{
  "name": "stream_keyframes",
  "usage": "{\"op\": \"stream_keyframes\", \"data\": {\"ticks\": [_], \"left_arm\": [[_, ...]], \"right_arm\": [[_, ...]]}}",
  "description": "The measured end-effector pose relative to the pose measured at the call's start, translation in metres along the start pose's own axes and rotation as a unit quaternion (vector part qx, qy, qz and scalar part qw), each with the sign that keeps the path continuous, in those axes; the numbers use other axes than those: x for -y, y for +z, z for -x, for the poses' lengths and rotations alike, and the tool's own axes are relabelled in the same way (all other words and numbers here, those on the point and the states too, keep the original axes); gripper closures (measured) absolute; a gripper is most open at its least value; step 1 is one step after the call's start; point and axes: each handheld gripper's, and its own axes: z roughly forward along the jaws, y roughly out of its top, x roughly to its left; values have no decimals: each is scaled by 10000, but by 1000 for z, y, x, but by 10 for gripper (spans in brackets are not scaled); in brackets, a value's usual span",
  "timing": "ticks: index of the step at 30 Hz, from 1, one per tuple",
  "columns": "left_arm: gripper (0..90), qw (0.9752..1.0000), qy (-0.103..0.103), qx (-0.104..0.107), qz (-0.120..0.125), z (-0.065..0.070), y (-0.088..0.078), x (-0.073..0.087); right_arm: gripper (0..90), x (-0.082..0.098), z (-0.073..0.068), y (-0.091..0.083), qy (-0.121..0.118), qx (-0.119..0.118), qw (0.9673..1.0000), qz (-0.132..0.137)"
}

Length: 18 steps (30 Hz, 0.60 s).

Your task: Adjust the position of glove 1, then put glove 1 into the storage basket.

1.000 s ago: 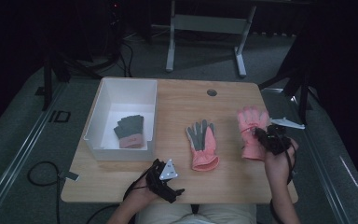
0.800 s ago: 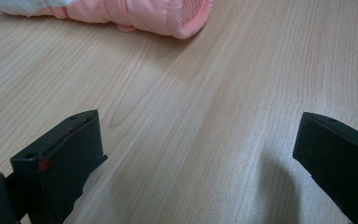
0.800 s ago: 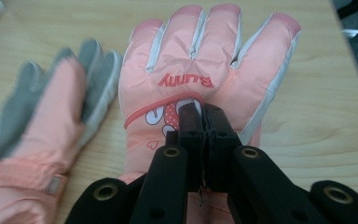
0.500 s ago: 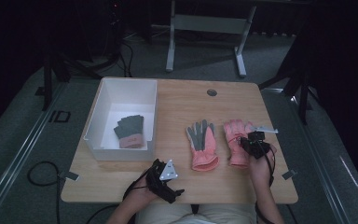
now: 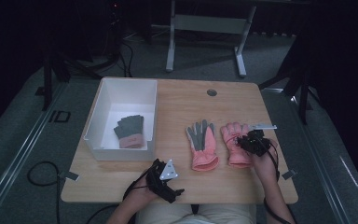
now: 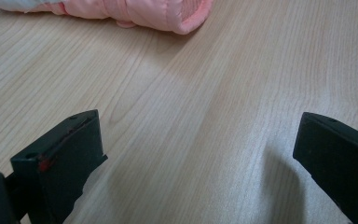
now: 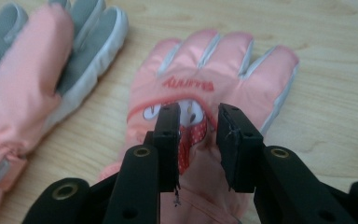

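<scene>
At about nine o'clock on the tabletop stands a white bin, and a grey glove with a pink cuff already lies inside it. Down at seven o'clock the left tongs rest low near the front edge, jaws wide apart and holding nothing; the left gripper view shows bare wood between them and a pink cuff at its twelve o'clock. Toward the middle lies a pink glove with a grey palm, palm up and flat, its fingers pointing to twelve o'clock. Just beside it, at roughly four o'clock on the tabletop, lies the second pink glove — back side up, with red lettering across the knuckles. The right tongs sit on its back, jaws drawn close and pinching a fold of the fabric.

By the look of it, one glove is stowed and two are left — the right-hand pink one appears to be gripped, the other is untouched.
</scene>
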Motion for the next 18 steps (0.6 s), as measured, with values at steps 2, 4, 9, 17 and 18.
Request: {"op": "stream_keyframes", "data": {"ticks": [2, 4, 9, 17, 18], "left_arm": [[13, 10000, 2, -17, -4, 0, 0, 0], [12, 10000, -28, -3, 27, 0, 0, -1], [12, 10000, -9, -15, 9, -1, 0, 0], [12, 10000, -10, -7, -2, 0, 0, 0], [12, 10000, -6, -7, -1, 1, 0, 0]], "right_arm": [[688, 3, 0, 3, -52, -6, 10000, -44], [693, 7, -1, 9, -130, 25, 9999, -80], [800, 11, 0, 15, -159, -20, 9998, -117], [876, 2, -3, 2, 161, 125, 9998, -22], [876, -2, -3, -6, 201, 140, 9997, 89]]}}
